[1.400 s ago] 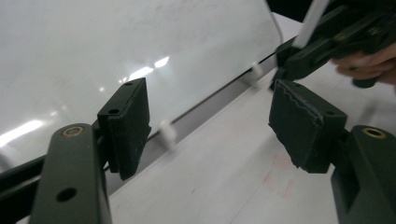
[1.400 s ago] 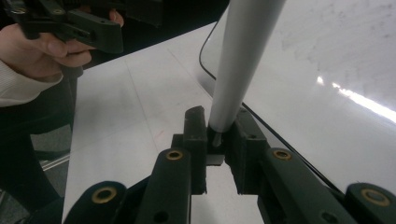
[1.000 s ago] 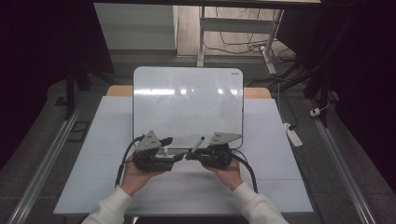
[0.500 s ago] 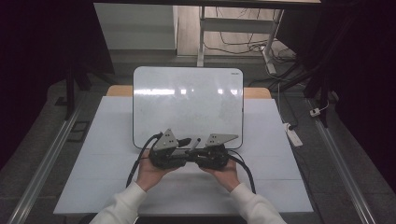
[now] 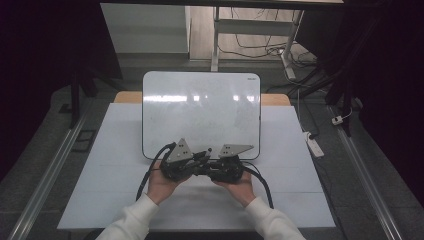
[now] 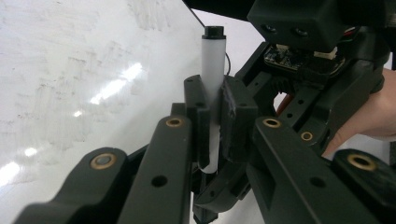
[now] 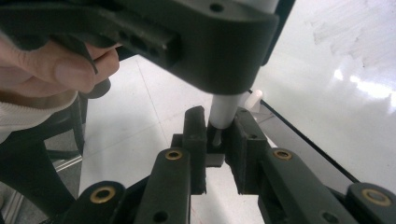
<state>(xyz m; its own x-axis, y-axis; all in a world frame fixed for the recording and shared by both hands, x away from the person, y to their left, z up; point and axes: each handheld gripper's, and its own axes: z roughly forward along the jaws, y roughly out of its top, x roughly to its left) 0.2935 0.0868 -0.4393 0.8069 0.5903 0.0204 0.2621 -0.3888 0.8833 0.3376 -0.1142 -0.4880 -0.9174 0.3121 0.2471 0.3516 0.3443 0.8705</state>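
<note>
Jaws of both grippers on marker (image 6: 213, 70)

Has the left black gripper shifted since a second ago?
Yes. The left black gripper has moved right along the white rectangular whiteboard's near edge, closing on the right black gripper.

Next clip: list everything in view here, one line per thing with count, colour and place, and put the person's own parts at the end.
Whiteboard: 1, white with smudged wipe marks, lying at the far middle of the table.
Marker: 1, white barrel with a black end, held between the two grippers near the whiteboard's near edge.
Table: 1, pale white top.
Power strip: 1, white, on the floor to the right of the table.
Cables: several, dark, on the floor beyond the table.
Left gripper: 1, black, fingers shut on the marker's barrel.
Right gripper: 1, black, fingers around the marker's lower end.
Hands: 2, white sleeves, at the near edge.
</note>
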